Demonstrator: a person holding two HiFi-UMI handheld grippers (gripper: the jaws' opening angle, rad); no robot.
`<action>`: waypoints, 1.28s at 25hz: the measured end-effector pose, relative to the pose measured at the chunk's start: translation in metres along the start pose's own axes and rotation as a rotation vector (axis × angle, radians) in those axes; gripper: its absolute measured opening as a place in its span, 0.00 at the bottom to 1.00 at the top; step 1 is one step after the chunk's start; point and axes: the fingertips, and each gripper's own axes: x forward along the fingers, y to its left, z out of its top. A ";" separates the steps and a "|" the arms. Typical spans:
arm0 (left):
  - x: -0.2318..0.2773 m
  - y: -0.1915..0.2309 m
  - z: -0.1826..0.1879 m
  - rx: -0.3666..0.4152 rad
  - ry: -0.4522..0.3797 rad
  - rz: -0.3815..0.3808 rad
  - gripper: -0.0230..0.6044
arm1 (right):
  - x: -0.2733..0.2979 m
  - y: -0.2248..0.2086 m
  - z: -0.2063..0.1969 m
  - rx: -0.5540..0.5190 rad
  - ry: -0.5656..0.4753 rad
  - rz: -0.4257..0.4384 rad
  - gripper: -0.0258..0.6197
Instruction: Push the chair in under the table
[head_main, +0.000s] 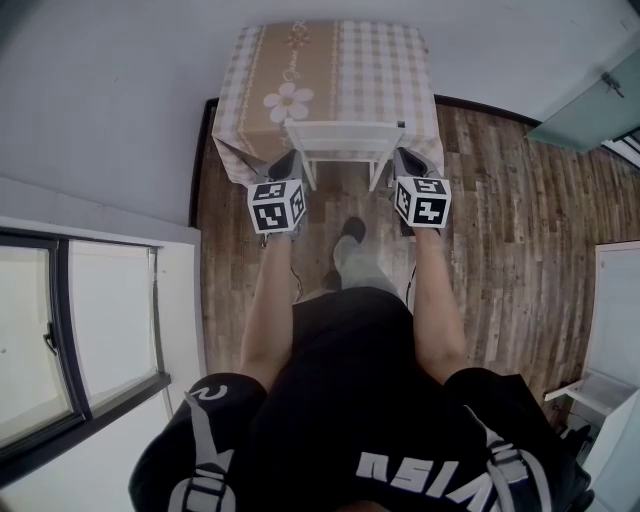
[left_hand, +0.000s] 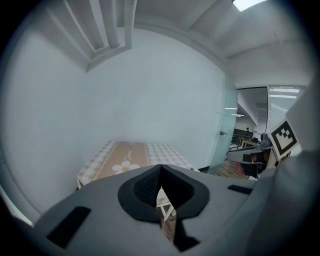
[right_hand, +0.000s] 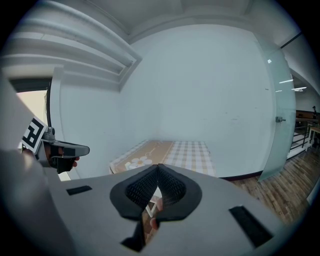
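Nearest the head camera, along the bottom of the frame, is the person's black shirt (head_main: 340, 400), with both bare forearms reaching up the picture.

At the far left a window (head_main: 90, 330) runs beside the wall. Right of it, the left gripper (head_main: 289, 158) has its jaws pressed together on nothing. In its own view only a slit is left, with white chair frame showing through it. Its tip sits just beside the near left corner of the chair (head_main: 343, 135).

The white chair stands in the upper middle of the frame, at the near edge of the table (head_main: 380, 70). Its far side meets the hanging checked cloth. Below it a foot (head_main: 350, 255) rests on the plank floor (head_main: 500, 200).

To the right, the right gripper (head_main: 405, 160) is likewise closed and empty, just beside the near right corner. Contact cannot be confirmed on either side.

The chair looks rigid and fairly light, likely to slide easily on the planks. Closed jaws pressing evenly on both near corners should keep it from swinging, though the cloth may drag against it.
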 end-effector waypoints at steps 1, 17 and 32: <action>0.001 0.000 0.000 -0.001 0.001 0.000 0.08 | 0.000 0.000 0.000 0.000 0.001 0.001 0.06; 0.000 0.001 -0.006 -0.006 0.006 0.025 0.08 | -0.002 -0.006 -0.013 0.026 0.027 -0.002 0.06; 0.004 0.002 -0.007 -0.035 0.003 0.022 0.08 | -0.002 -0.014 -0.014 0.036 0.036 -0.016 0.06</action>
